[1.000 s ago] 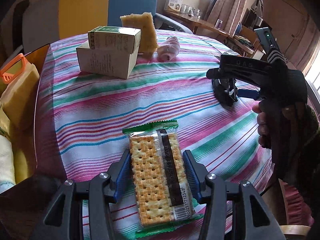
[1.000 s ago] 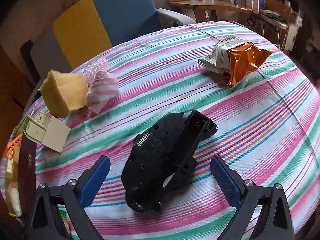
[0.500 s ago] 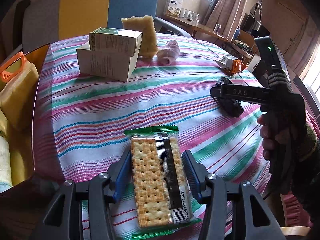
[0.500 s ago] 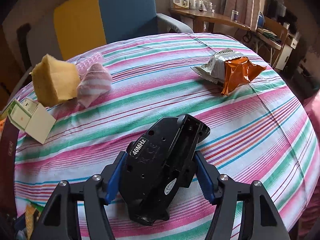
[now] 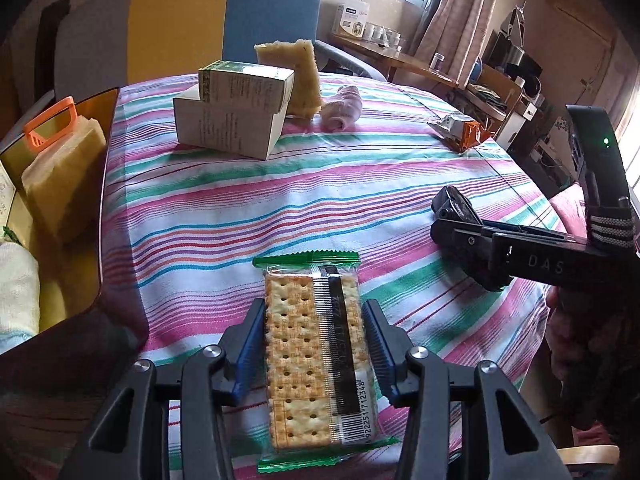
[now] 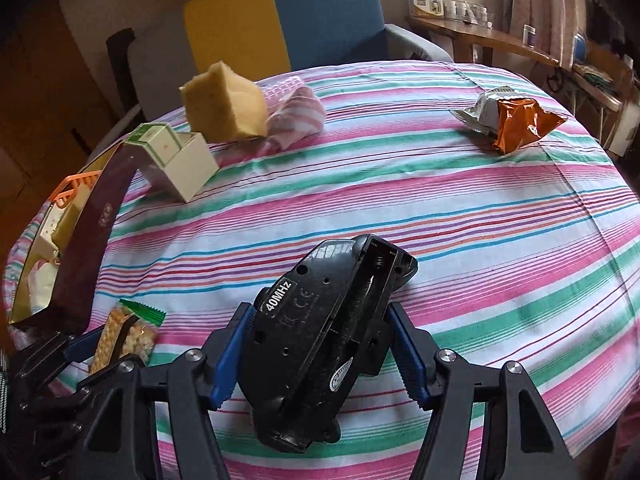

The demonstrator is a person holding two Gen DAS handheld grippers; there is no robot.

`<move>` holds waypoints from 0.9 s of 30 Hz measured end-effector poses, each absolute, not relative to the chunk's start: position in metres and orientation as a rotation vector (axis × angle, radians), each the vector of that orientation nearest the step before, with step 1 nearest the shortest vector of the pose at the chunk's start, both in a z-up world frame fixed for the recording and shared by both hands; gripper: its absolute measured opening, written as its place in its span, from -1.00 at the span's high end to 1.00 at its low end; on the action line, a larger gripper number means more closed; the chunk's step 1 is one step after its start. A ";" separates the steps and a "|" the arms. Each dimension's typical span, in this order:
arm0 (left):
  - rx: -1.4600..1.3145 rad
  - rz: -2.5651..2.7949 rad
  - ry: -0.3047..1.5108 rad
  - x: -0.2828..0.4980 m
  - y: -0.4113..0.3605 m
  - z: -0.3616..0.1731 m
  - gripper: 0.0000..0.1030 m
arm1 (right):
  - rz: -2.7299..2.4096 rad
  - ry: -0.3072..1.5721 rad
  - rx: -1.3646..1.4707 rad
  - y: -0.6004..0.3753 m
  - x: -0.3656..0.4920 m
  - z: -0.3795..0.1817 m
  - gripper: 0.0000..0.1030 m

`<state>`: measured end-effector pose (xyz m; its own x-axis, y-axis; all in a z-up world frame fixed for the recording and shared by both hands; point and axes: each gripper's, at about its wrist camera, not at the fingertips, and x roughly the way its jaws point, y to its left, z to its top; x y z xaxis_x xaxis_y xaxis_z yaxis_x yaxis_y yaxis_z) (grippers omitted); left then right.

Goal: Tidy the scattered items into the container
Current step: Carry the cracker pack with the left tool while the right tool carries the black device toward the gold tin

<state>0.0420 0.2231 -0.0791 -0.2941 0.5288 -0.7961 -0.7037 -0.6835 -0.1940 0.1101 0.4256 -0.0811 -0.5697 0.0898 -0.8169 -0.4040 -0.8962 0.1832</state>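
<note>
My left gripper (image 5: pixel 314 340) is shut on a cracker packet (image 5: pixel 314 360) with green ends, held just above the striped tablecloth; it also shows in the right wrist view (image 6: pixel 128 330). My right gripper (image 6: pixel 320 348) is shut on a black remote-control body (image 6: pixel 320 320) marked 40MHz, lifted off the cloth; it also shows in the left wrist view (image 5: pixel 466 236). The brown-walled container (image 5: pixel 106 208) stands at the table's left edge and holds a yellow sponge pack with an orange handle (image 5: pixel 60 184).
On the table lie two stacked white boxes (image 5: pixel 232 116), a yellow sponge (image 5: pixel 304 76), a pink striped cloth (image 5: pixel 344 112) and an orange snack bag (image 6: pixel 516 122). A blue and yellow chair (image 6: pixel 280 24) stands behind the table.
My right gripper has closed on the black remote body and lifted it. My left gripper has kept hold of the cracker packet and raised it slightly.
</note>
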 end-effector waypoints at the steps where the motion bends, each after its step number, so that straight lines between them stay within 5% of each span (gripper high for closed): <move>1: -1.147 2.041 0.241 0.042 0.220 -0.077 0.06 | 2.516 0.516 -1.278 0.422 0.111 -0.081 -0.29; 15: -1.143 2.105 0.207 0.037 0.198 -0.071 0.06 | 2.585 0.364 -1.317 0.380 0.096 -0.071 -0.27; 21: -1.178 2.090 0.218 0.035 0.202 -0.081 0.06 | 2.567 0.463 -1.354 0.391 0.102 -0.082 -0.29; 27: -1.177 2.083 0.216 0.034 0.203 -0.083 0.06 | 2.582 0.481 -1.383 0.390 0.097 -0.083 -0.61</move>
<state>0.0337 0.2034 -0.0827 -0.3216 0.5077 -0.7992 -0.6606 -0.7250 -0.1947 0.0966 0.3897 -0.0827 -0.5539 0.0000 -0.8326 -0.2999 -0.9329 0.1996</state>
